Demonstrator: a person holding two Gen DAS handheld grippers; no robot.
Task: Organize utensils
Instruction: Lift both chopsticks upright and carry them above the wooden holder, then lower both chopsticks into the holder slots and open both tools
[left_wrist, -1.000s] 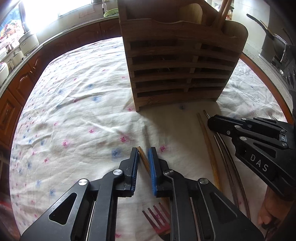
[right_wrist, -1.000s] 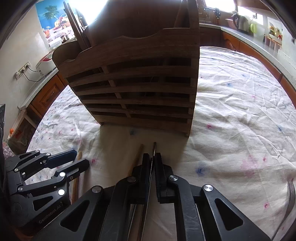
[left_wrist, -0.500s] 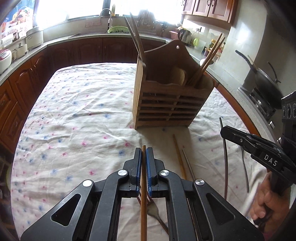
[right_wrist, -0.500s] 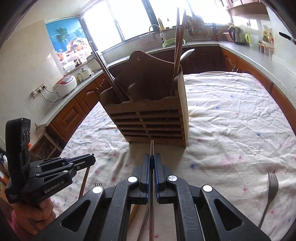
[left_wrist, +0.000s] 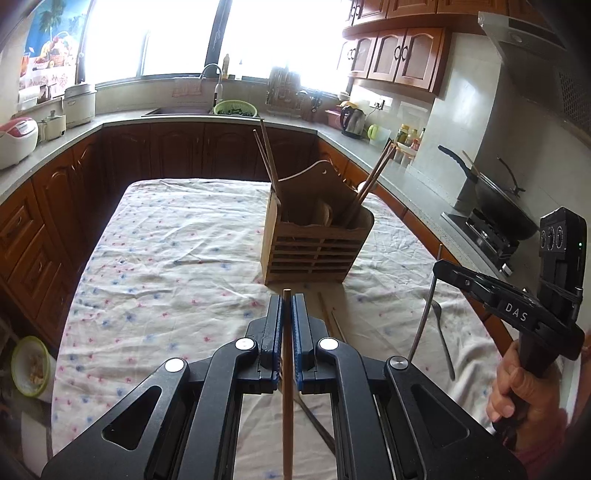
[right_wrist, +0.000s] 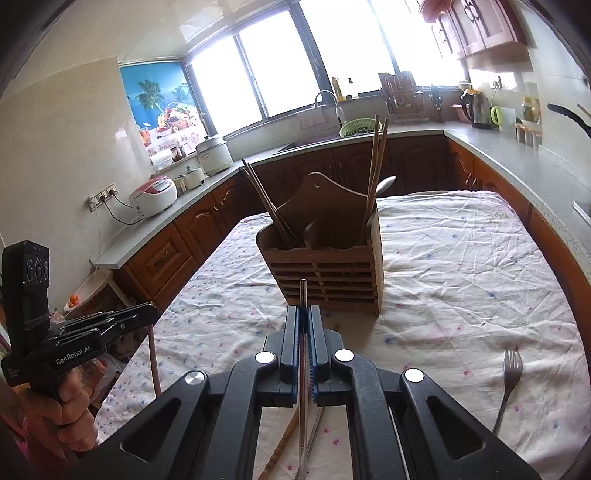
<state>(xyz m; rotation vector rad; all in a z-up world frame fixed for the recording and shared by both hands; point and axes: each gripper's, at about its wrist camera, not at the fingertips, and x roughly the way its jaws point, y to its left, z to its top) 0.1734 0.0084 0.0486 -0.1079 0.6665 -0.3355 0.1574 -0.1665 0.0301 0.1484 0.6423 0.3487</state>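
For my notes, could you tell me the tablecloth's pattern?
White tablecloth with small pink and blue flowers, clearest in the right wrist view.

A slatted utensil holder (right_wrist: 325, 258) stands mid-table on the cloth (right_wrist: 461, 277), chopsticks (right_wrist: 376, 166) upright in its compartments. A fork (right_wrist: 511, 376) lies on the cloth to the near right; loose chopsticks (left_wrist: 327, 314) lie just before the holder. Counters (right_wrist: 509, 155) ring the far side.

A slatted wooden holder (left_wrist: 314, 247) stood upright mid-table, chopsticks leaning inside. A wooden chopstick (left_wrist: 287, 387) and a metal chopstick (right_wrist: 303, 354) were held above the cloth. A fork (right_wrist: 509, 384) lay near the table's right edge.
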